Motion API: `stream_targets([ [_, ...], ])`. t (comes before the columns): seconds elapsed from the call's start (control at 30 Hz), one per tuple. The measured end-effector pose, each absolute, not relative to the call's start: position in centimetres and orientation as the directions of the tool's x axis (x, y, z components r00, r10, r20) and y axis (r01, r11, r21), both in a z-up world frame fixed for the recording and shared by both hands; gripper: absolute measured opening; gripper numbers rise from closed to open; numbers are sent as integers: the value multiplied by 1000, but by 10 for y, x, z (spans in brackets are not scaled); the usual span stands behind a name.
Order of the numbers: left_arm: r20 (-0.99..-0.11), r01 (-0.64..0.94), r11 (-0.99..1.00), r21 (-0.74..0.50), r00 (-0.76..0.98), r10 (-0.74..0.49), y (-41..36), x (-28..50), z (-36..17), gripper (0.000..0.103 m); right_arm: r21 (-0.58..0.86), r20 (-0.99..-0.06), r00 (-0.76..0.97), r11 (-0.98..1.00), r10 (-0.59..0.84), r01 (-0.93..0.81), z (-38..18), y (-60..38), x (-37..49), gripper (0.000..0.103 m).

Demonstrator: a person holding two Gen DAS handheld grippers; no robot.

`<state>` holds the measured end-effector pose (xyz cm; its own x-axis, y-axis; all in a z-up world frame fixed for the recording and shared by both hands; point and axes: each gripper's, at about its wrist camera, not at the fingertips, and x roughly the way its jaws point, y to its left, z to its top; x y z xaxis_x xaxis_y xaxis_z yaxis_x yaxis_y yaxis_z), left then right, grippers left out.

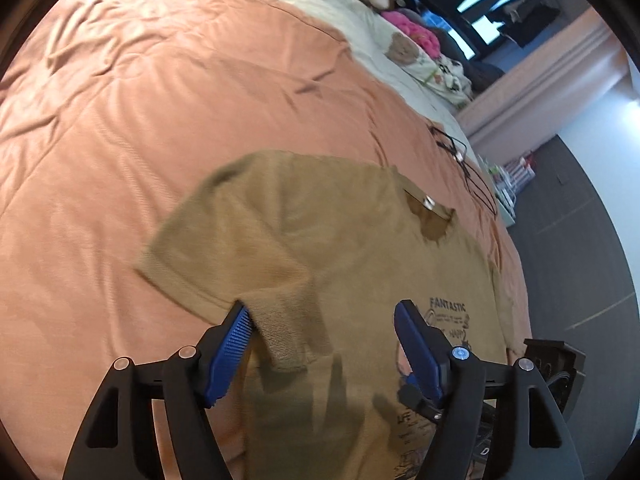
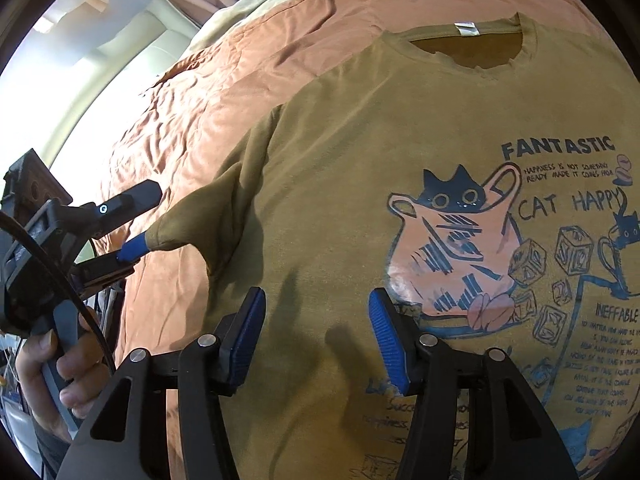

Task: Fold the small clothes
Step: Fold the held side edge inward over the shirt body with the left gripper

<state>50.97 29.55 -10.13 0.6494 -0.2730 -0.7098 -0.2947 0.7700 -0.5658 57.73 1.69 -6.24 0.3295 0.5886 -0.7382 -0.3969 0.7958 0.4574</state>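
Your left gripper (image 1: 320, 320) is released, its jaws astride the T-shirt (image 1: 320, 240) sleeve; your right gripper (image 2: 316, 312) hovers unclenched over the shirt. Cables (image 1: 464, 156) lie at two o'clock on the bedspread (image 1: 140, 120).

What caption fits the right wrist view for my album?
Open blue-padded right tool above a mustard cat-print T-shirt spread on an orange quilt.

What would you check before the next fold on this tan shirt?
1. T-shirt lies print up on the bedspread: ok.
2. Left gripper open, clamping nothing: ok.
3. Right gripper open, empty above the shirt: ok.
4. Near sleeve flat: not ok, bunched against one left pad.
5. Far sleeve laid out: cannot tell, not clearly in view.
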Motion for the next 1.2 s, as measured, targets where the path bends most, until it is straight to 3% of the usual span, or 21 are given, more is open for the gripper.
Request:
stream_targets([
  [0.2, -693, -335, 738, -586, 679, -241, 323, 494, -103, 74, 447, -735, 326, 787, 594, -425, -64, 21, 579, 52],
  [0.37, -734, -404, 728, -553, 649, -197, 338, 495, -119, 74, 435, -736, 328, 785, 592, -442, -65, 28, 581, 52],
  [0.57, -795, -486, 760, -431, 603, -65, 349, 506, -134, 69, 410, -737, 339, 785, 585, -465, -63, 29, 579, 52],
  [0.77, -842, -512, 773, -374, 537, -51, 358, 523, -159, 48, 399, -737, 347, 787, 581, -470, -63, 26, 582, 52],
  [0.83, -853, -515, 774, -369, 517, -63, 360, 527, -167, 21, 406, -735, 342, 784, 585, -469, -64, 24, 583, 52],
  [0.9, -846, -508, 771, -385, 528, -74, 361, 527, -165, 6, 406, -733, 343, 782, 588, -473, -63, 22, 583, 52],
  [1.2, -787, -388, 829, -402, 609, -97, 334, 549, -101, 6, 412, -709, 377, 784, 596, -465, -53, -1, 582, 52],
])
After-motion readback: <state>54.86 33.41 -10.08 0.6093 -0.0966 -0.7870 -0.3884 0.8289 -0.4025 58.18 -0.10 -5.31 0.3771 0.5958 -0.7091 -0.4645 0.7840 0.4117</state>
